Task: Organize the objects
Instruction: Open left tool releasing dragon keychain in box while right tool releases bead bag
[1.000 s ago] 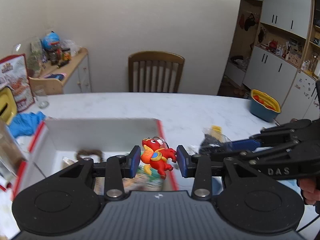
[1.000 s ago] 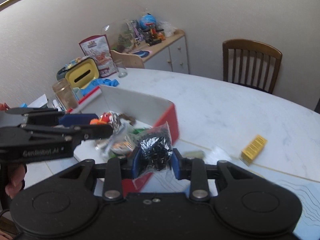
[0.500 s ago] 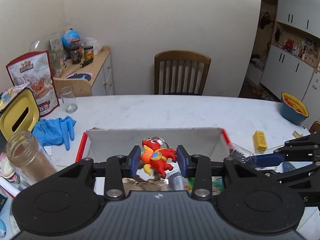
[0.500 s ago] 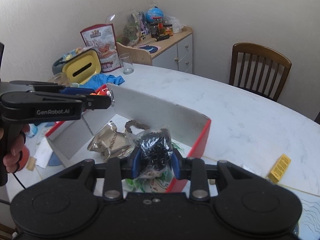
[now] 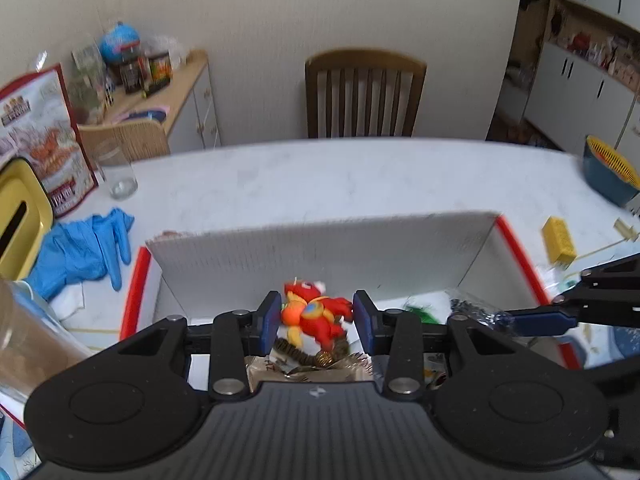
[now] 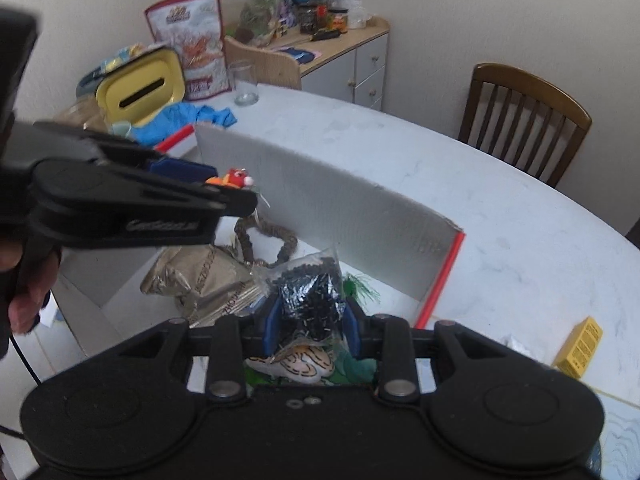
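A white cardboard box with red edges (image 5: 328, 248) (image 6: 320, 216) stands on the marble table. My left gripper (image 5: 316, 316) hangs over the box, its jaws spread wider than the red dragon toy (image 5: 316, 314) between them; the toy is blurred and tilted. The toy also shows in the right wrist view (image 6: 234, 179) at the left gripper's tip. My right gripper (image 6: 310, 320) is shut on a clear bag of black beads (image 6: 310, 292), held over the box's right part. The bag shows in the left wrist view (image 5: 476, 314).
In the box lie a brown bead bracelet (image 6: 264, 240), a gold packet (image 6: 208, 280) and green items (image 6: 360, 284). Blue gloves (image 5: 84, 248), a glass (image 5: 118, 172), a yellow tin (image 6: 140, 88) and a snack bag (image 6: 192, 44) stand at left. A yellow box (image 5: 558, 240) lies at right.
Both grippers moved forward and down over the box. The left jaws have spread and the dragon toy has tipped and dropped a little between them.
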`<action>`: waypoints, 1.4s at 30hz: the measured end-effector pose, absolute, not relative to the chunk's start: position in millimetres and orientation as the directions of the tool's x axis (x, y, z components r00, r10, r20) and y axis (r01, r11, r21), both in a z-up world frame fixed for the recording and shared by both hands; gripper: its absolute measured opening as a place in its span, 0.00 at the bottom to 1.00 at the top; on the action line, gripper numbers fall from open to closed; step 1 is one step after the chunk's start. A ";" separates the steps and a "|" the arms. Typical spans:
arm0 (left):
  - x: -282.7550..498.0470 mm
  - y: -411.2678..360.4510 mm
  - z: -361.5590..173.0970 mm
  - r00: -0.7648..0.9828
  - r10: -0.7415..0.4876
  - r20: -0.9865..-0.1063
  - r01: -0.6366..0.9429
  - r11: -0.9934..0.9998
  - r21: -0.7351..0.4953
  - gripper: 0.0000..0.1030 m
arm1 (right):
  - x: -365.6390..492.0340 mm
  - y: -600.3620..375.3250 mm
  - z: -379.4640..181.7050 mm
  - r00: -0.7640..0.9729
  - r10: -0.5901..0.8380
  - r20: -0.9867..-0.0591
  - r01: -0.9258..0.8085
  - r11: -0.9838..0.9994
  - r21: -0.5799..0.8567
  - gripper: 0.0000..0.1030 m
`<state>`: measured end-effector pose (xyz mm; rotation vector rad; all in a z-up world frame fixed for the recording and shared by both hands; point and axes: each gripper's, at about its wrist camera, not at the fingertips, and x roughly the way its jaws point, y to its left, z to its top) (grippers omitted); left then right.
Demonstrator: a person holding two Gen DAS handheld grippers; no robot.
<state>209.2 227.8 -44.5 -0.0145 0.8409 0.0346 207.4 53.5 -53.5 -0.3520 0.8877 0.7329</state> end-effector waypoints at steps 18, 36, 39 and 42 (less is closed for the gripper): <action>235.4 235.6 -82.0 0.515 -0.007 -0.857 -0.005 1.000 -0.011 0.38 | 207.3 72.6 -69.7 0.412 0.381 -0.828 -0.720 0.693 -0.039 0.33; 218.0 230.6 -69.7 0.534 -0.016 -0.845 -0.013 1.000 -0.027 0.55 | 195.4 49.7 -51.0 0.415 0.435 -0.799 -0.704 0.710 0.021 0.51; 209.4 230.8 -61.7 0.556 -0.024 -0.831 -0.025 0.999 -0.046 0.55 | 190.1 42.0 -43.0 0.416 0.461 -0.784 -0.706 0.707 0.041 0.57; 196.4 230.9 -52.2 0.591 -0.034 -0.806 -0.043 0.996 -0.074 0.62 | 187.4 33.8 -35.8 0.418 0.488 -0.766 -0.699 0.711 0.072 0.61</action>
